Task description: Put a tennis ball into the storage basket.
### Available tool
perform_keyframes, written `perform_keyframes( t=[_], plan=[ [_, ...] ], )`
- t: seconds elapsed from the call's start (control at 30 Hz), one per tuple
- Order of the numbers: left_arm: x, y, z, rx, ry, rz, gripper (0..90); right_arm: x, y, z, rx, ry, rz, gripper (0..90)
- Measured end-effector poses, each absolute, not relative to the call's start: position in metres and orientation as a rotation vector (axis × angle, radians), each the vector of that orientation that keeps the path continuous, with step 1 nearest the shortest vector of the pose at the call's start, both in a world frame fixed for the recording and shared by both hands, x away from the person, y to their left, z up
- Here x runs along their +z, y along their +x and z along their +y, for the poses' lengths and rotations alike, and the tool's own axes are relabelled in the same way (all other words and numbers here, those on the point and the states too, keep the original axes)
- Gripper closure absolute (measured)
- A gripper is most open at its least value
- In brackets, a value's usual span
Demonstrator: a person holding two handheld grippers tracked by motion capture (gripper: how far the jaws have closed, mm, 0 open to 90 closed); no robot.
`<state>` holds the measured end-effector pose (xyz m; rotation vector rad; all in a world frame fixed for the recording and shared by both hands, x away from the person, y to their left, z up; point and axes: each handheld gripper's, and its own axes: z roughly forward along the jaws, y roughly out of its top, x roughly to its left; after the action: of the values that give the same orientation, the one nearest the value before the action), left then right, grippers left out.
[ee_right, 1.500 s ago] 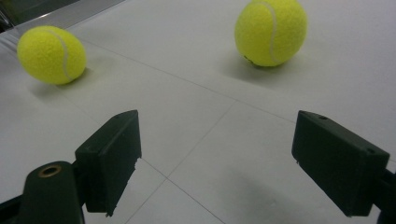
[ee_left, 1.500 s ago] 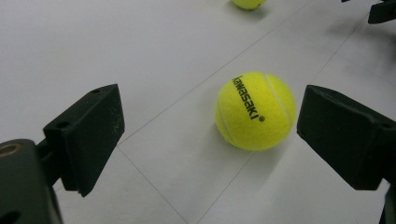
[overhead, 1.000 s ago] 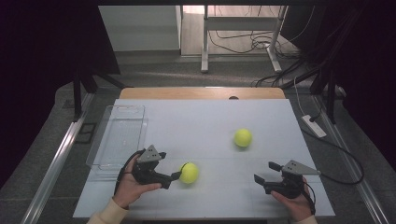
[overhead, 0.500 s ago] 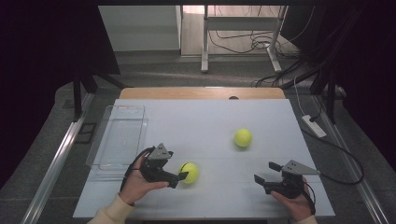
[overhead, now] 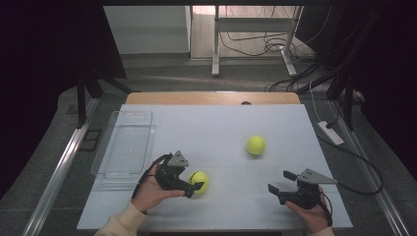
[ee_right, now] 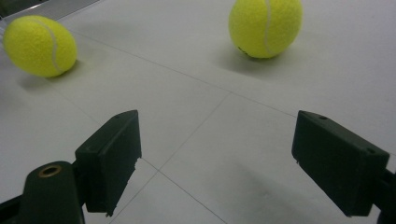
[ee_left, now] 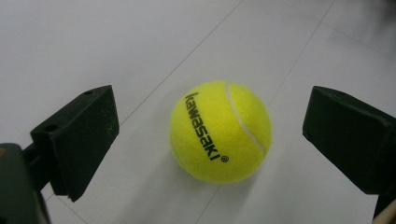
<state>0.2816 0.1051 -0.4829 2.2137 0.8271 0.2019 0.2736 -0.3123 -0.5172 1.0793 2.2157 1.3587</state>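
A yellow tennis ball (ee_left: 220, 131) marked "kawasaki" rests on the white table (overhead: 221, 123) between the two black jaws of my left gripper (overhead: 193, 185). Those jaws have just been opening and stand wide, with a gap on each side of the ball (overhead: 201, 179). My right gripper (overhead: 279, 182) is open near the front right of the table with nothing between its jaws (ee_right: 217, 154). A second tennis ball (overhead: 255, 145) lies farther back, ahead of the right gripper. Both balls appear in the right gripper view, the second ball (ee_right: 265, 27) and the first ball (ee_right: 39, 45).
A clear plastic tray (overhead: 147, 142) stands empty along the table's left side, just behind my left hand. A wooden strip runs along the table's far edge. A white power strip (overhead: 330, 132) and cables lie on the floor to the right.
My left gripper has slid a little to the right, so its jaws now flank the near ball. The balls and the right gripper have stayed put.
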Motion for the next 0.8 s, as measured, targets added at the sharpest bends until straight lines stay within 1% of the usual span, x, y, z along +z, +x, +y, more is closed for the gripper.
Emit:
perform_keyframes(
  t=[0.5, 0.8],
  plan=[
    [-0.49, 0.289, 0.092, 0.177, 2.296, 0.821, 4.0, -0.518, 0.274, -0.313, 1.354, 1.082, 2.217, 15.6],
    [-0.5, 0.293, 0.081, 0.194, 2.378, 0.823, 4.2, -0.518, 0.274, -0.313, 1.352, 1.083, 2.217, 15.6]
  ],
)
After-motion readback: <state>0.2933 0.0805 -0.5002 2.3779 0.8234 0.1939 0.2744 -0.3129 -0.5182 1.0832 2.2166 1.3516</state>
